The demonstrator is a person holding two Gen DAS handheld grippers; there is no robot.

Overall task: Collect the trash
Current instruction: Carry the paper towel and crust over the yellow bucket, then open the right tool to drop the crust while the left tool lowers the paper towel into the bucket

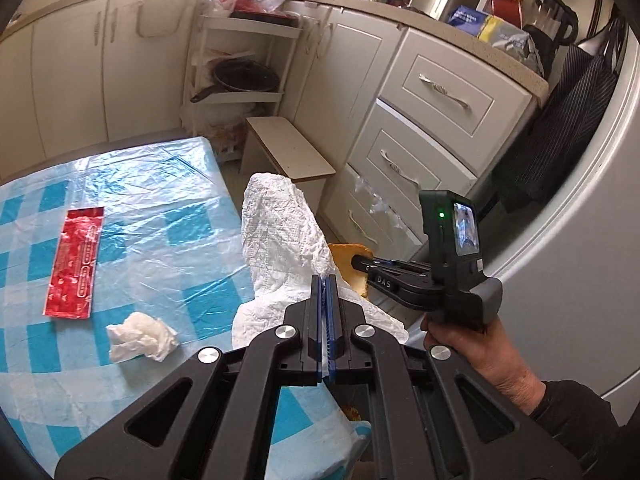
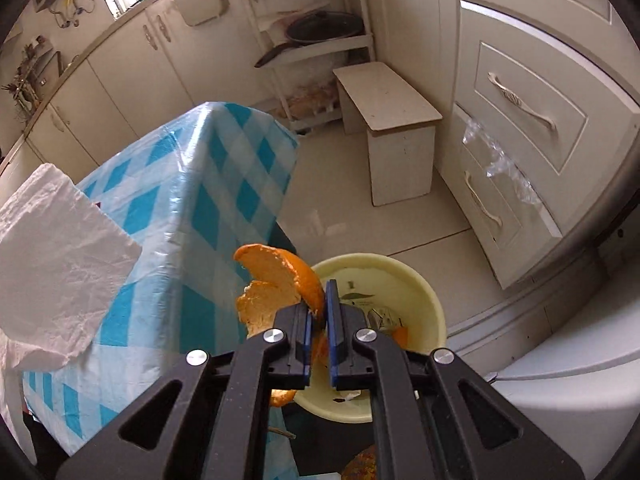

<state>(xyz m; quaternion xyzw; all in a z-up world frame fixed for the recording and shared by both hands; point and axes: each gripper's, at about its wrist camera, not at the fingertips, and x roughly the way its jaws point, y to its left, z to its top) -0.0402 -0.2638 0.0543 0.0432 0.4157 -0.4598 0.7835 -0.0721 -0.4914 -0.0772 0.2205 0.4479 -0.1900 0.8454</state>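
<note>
My left gripper (image 1: pixel 325 280) is shut on a large white paper towel (image 1: pixel 280 236) and holds it above the right edge of the blue checked table (image 1: pixel 168 240). The towel also shows at the left of the right wrist view (image 2: pixel 52 264). A red wrapper (image 1: pixel 74 262) and a crumpled white tissue (image 1: pixel 142 336) lie on the table. My right gripper (image 2: pixel 318 286) is shut on an orange peel (image 2: pixel 276 284) above a pale yellow bin (image 2: pixel 424 292) on the floor, which holds some scraps. The right gripper (image 1: pixel 360 263) shows in the left view beside the towel.
A small white stool (image 2: pixel 394 120) stands on the floor past the table. Cream drawers (image 2: pixel 532 120) line the right side, a corner rack with a pan (image 2: pixel 320 28) stands at the back. A white appliance (image 2: pixel 568 396) is at the lower right.
</note>
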